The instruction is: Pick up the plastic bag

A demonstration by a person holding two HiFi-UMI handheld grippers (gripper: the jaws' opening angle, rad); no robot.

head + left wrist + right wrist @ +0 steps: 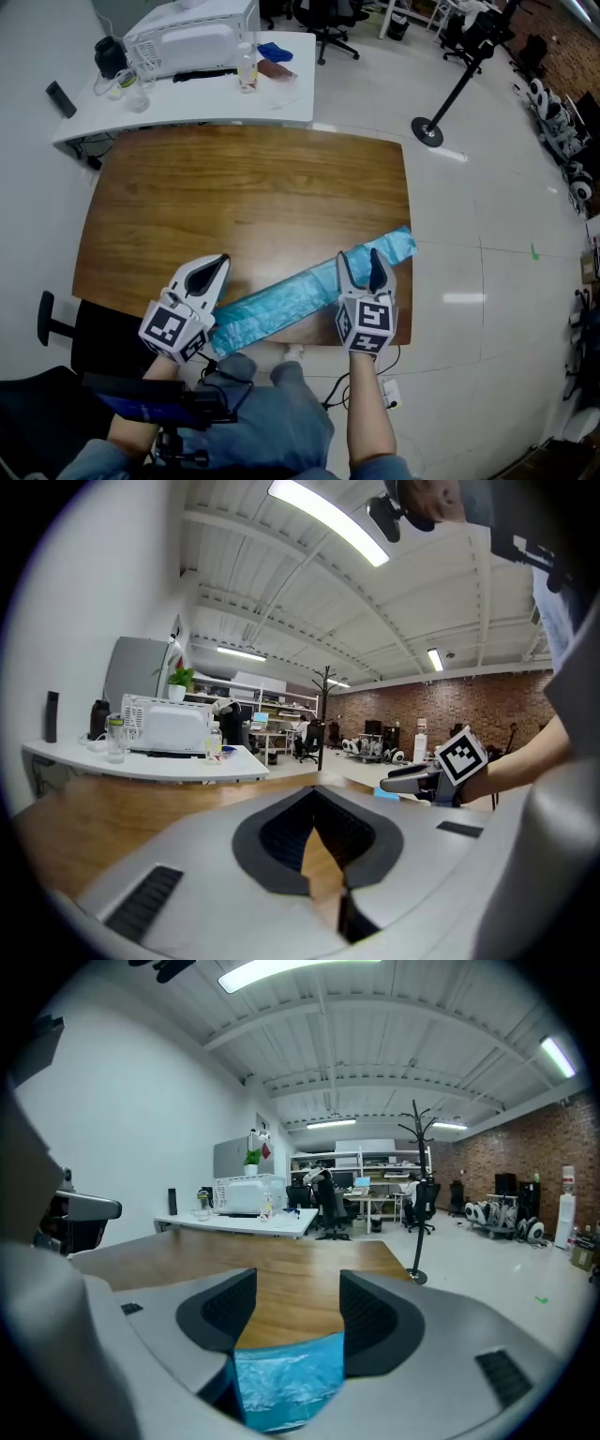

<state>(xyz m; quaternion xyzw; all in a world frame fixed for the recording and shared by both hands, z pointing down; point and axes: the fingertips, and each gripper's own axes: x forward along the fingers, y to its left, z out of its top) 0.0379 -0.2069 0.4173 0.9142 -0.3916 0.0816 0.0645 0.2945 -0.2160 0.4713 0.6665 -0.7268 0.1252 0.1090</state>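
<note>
A long blue plastic bag (281,302) lies slantwise on the near right part of the wooden table (244,187), one end reaching the right edge. My right gripper (362,264) stands over the bag, open, with the jaws wide on either side of it. In the right gripper view the crinkled bag (286,1382) fills the space low between the jaws of the right gripper (291,1283), and the pads do not press on it. My left gripper (217,264) rests near the table's front edge, just left of the bag's near end. Its jaws (314,794) are shut with nothing between them.
A white desk (187,103) behind the table carries a white appliance (192,37), a bottle (247,66) and small items. A black stand's round base (428,131) sits on the floor at the right. A black chair (56,323) stands at the near left.
</note>
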